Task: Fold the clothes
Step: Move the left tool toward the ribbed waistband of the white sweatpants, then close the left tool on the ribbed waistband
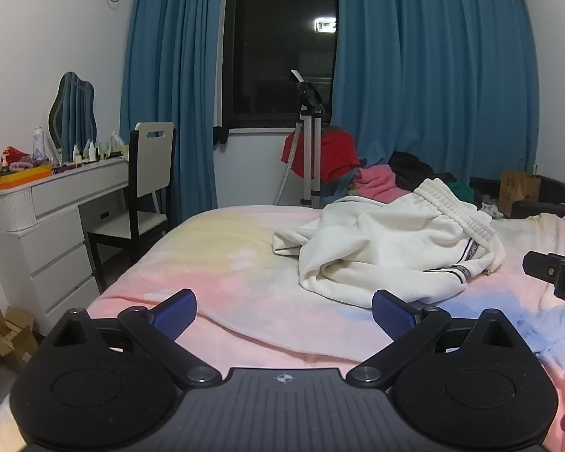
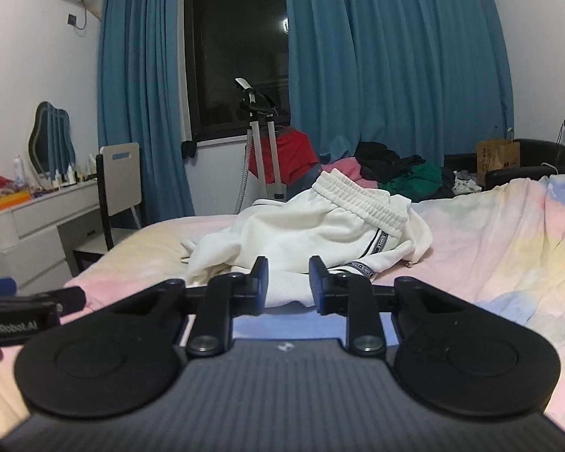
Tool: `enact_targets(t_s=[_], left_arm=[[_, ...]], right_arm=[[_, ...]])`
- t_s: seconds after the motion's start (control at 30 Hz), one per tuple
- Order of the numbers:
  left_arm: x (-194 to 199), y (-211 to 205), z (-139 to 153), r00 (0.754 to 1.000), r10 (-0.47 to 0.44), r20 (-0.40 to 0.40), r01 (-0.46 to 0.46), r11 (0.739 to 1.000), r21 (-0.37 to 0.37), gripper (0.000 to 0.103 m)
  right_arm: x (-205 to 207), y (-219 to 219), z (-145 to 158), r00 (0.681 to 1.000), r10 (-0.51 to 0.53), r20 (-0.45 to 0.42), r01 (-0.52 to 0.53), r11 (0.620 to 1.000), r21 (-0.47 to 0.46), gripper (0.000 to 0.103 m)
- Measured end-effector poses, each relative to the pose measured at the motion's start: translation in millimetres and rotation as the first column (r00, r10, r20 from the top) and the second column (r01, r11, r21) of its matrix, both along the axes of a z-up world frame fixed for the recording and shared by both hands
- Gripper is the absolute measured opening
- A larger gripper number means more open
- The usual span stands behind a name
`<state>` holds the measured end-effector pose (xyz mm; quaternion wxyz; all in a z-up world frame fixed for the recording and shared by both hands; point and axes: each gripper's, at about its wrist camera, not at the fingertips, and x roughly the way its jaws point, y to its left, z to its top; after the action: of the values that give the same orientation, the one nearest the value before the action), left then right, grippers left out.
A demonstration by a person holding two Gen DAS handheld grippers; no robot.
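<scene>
At the far left stood a white dressing bench point(image 1: 56, 203) cluttered with bottles, a chair point(image 1: 150, 173) tucked beside it, and then the bed point(image 1: 214, 263) under its pastel pink, yellow and blue cover. The left hand-held gripper point(image 1: 284, 314) hovered low over the near edge of the bed with its blue pads spread wide and nothing between them. Further right, well into the middle of the bed, lay the task's garment: white track trousers point(image 1: 388, 248), crumpled in a heap, the elastic waistband point(image 2: 361, 203) riding up at the back and a black-and-white striped side tape showing along the near right edge. The right hand-held gripper point(image 2: 288, 286) was nearer the heap, its jaws parted by a narrow gap and empty; cloth showed through the gap, but it probably lay beyond the fingertips rather than between them, though the angle made that hard to settle. Behind, off the bed, sat a pile of red, pink, black and green clothes point(image 2: 391, 173). The work looked to be at its very start: nothing was yet spread, let alone folded. The next move would call for both hand-held grippers to reach the waistband, one at each end, pinch it, and draw the trousers out flat with the legs straightened.
</scene>
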<state>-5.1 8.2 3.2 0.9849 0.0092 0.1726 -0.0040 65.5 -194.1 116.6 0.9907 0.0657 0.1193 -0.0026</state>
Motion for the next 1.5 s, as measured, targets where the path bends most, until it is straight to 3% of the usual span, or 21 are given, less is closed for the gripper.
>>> enact_targets(t_s=[0.33,0.57,0.73,1.0,1.13,1.2,1.3,1.33,1.4,1.5], left_arm=[[12,-7,-11,0.996,-0.084,-0.041,0.082,0.995,-0.049,0.098],[66,-48,-1,0.986,-0.146,-0.079,0.142,0.988,-0.051,0.097],[150,-105,7,0.977,-0.196,-0.083,0.192,0.98,-0.058,0.096],[308,-198,11,0.968,-0.239,-0.071,0.223,0.958,-0.18,0.093],[366,-238,4,0.967,-0.24,-0.087,0.212,0.945,-0.25,0.093],[388,-258,-4,0.965,-0.238,-0.107,0.206,0.947,-0.245,0.093],[412,-286,-16,0.973,-0.185,-0.141,0.163,0.975,-0.152,0.083],[417,-289,-18,0.973,-0.177,-0.145,0.154,0.976,-0.153,0.081],[423,-289,-20,0.975,-0.156,-0.157,0.129,0.977,-0.17,0.062],[417,-271,-14,0.973,-0.161,-0.163,0.12,0.964,-0.236,0.056]], right_arm=[[-6,-15,17,0.998,-0.065,0.011,0.065,0.998,0.012,0.02],[-3,-47,18,0.991,-0.125,-0.037,0.128,0.986,0.104,0.019],[9,-67,6,0.982,-0.172,-0.08,0.182,0.974,0.136,0.019],[55,-88,-35,0.967,-0.194,-0.163,0.223,0.958,0.182,0.02],[78,-95,-57,0.961,-0.204,-0.188,0.24,0.951,0.195,0.021],[88,-100,-67,0.957,-0.211,-0.2,0.251,0.946,0.205,0.021],[96,-102,-78,0.951,-0.232,-0.206,0.273,0.94,0.202,0.022],[97,-103,-81,0.95,-0.233,-0.207,0.274,0.94,0.201,0.022],[99,-104,-84,0.949,-0.237,-0.209,0.279,0.939,0.202,0.022],[97,-106,-85,0.947,-0.251,-0.201,0.29,0.935,0.202,0.022]])
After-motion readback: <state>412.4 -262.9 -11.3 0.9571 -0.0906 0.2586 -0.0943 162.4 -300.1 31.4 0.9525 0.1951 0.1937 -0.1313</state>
